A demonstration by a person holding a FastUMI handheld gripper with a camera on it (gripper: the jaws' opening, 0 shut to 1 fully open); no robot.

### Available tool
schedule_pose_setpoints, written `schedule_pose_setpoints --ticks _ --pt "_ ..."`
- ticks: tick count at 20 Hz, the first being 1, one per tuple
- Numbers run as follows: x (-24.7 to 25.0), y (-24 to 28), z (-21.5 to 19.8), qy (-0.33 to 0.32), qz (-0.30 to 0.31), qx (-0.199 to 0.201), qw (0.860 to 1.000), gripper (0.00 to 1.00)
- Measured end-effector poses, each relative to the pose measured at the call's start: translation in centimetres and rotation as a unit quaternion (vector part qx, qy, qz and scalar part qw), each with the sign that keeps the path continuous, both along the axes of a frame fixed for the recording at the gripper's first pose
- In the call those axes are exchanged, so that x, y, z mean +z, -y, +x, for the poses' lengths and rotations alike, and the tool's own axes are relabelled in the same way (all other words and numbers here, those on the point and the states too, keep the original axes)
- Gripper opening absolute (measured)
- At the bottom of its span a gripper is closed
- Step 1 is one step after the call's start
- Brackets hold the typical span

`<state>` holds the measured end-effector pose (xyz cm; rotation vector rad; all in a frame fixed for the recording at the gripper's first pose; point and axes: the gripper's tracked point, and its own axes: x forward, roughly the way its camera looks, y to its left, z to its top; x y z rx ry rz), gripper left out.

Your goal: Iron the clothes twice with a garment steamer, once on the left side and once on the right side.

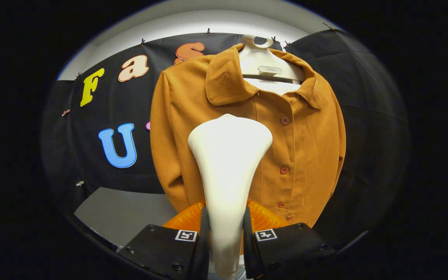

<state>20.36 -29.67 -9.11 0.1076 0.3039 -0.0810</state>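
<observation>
- The white plastic garment steamer (pixel 228 163), clamped between the black gripper (pixel 226 233) fingers, blocks the way straight ahead.
- Beyond it hangs the mustard-brown buttoned jacket (pixel 305 147) on a white hanger (pixel 265 64).
- Open room lies beside the jacket, before the black cloth wall (pixel 368 116).

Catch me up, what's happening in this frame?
The handheld gripper is shut on a white garment steamer, both fingers pressing its handle, with the wide head raised toward a mustard-orange buttoned jacket. The jacket hangs on a white hanger in front of the booth's black cloth wall. The steamer head sits before the jacket's front, beside the button placket; whether it touches the fabric cannot be told.
</observation>
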Motion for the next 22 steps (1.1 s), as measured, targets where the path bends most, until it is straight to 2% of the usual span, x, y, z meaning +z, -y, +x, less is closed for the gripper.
schedule_pose_setpoints --ticks 11,22 --pt "-7.6 0.7 -0.5 -0.085 0.022 0.013 0.996 0.39" --pt "-16.1 1.2 -2.7 -0.185 0.042 0.002 0.982 0.39"
